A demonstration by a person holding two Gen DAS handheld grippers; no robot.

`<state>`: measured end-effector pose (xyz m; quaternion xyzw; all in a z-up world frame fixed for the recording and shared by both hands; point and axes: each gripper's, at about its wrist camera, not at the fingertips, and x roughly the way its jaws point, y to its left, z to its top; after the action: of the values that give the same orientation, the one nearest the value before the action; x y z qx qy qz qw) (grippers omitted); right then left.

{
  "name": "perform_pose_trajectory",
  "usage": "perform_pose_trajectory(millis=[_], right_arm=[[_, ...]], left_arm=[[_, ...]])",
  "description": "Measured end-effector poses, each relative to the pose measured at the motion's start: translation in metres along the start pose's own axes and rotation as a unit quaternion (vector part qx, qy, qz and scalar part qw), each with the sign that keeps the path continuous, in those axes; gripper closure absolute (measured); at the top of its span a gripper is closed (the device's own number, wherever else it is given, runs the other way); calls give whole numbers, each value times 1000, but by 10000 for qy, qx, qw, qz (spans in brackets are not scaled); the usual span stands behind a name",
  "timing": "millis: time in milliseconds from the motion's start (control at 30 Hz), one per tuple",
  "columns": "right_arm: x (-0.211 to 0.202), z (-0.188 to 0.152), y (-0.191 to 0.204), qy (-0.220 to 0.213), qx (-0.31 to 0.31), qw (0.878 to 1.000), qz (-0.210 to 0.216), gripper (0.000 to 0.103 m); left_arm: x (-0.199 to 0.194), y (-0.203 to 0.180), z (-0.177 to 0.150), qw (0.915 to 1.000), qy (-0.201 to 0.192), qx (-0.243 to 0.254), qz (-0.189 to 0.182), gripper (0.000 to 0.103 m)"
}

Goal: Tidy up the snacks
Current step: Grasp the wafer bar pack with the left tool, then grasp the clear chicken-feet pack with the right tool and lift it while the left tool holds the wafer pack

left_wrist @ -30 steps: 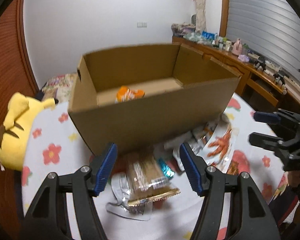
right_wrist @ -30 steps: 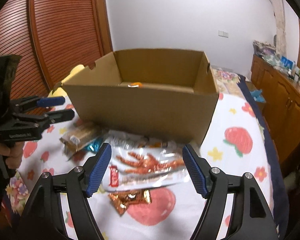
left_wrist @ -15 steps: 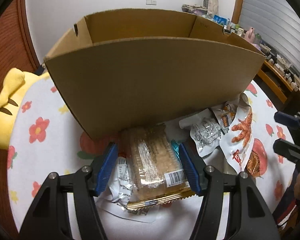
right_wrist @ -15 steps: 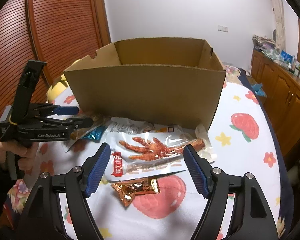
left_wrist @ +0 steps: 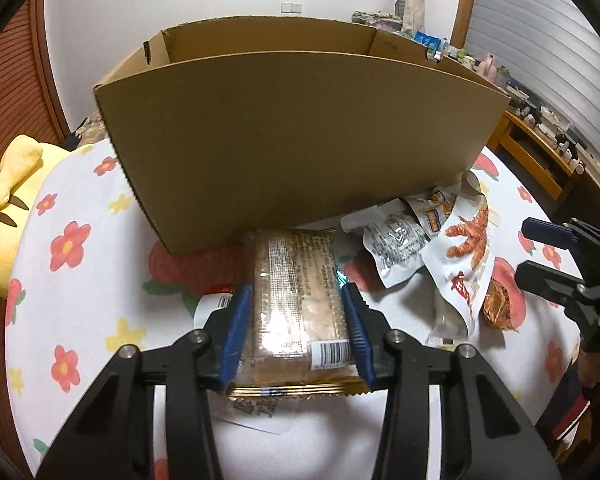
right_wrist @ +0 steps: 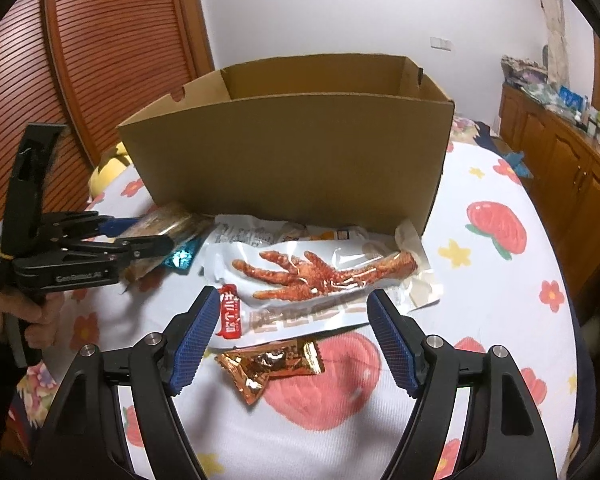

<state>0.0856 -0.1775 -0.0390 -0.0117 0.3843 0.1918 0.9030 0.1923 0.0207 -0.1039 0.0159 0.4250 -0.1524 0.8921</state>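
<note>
The left claw [left_wrist: 296, 336] has just been closing, and its blue pads now sit against the two long sides of the clear-wrapped biscuit pack [left_wrist: 296, 300], so it appears to have the pack gripped; whether the pads press hard I cannot quite tell through the wrapper. The pack lies flat directly ahead of this claw, its long axis running away from the claw toward the cardboard box [left_wrist: 300, 132], its far end almost at the foot of the box's near wall. The coming move turns on that: the pack has to rise over this tall wall before it can go forward into the box, whose inside is hidden from here.

The right claw [right_wrist: 292, 336] hangs wide open with nothing in it, low over the chicken-foot packet [right_wrist: 320, 276], which lies crosswise to the claw, its long axis left to right, one end near the box's corner. A small gold wrapper [right_wrist: 272, 364] lies nearer still, between the pads but untouched. The right claw is the nearer one for both of these; the left is the nearer for the biscuit pack.

The surface [right_wrist: 480, 300] wears a white cloth printed with flowers and strawberries. A yellow plush toy [left_wrist: 8, 224] lies at its left edge. Beyond are a slatted wooden door [right_wrist: 120, 60], a white wall, and wooden cabinets [right_wrist: 560, 152] with clutter on top.
</note>
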Motion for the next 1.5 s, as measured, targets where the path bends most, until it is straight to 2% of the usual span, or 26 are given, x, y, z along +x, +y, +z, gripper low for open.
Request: perform_pose_trajectory(millis=[533, 800, 967, 1500], right_arm=[[24, -6, -20, 202, 564, 9981, -158, 24], [32, 13, -26, 37, 665, 9958, -628, 23], [47, 19, -25, 242, 594, 9945, -823, 21], [18, -7, -47, 363, 547, 9925, -1036, 17]], left_arm=[[-6, -4, -19, 9988, -481, 33, 124, 54], [-5, -3, -19, 9986, -519, -37, 99, 54], [-4, -2, -20, 9987, -504, -44, 89, 53], [-4, -2, -21, 9987, -497, -33, 114, 53]])
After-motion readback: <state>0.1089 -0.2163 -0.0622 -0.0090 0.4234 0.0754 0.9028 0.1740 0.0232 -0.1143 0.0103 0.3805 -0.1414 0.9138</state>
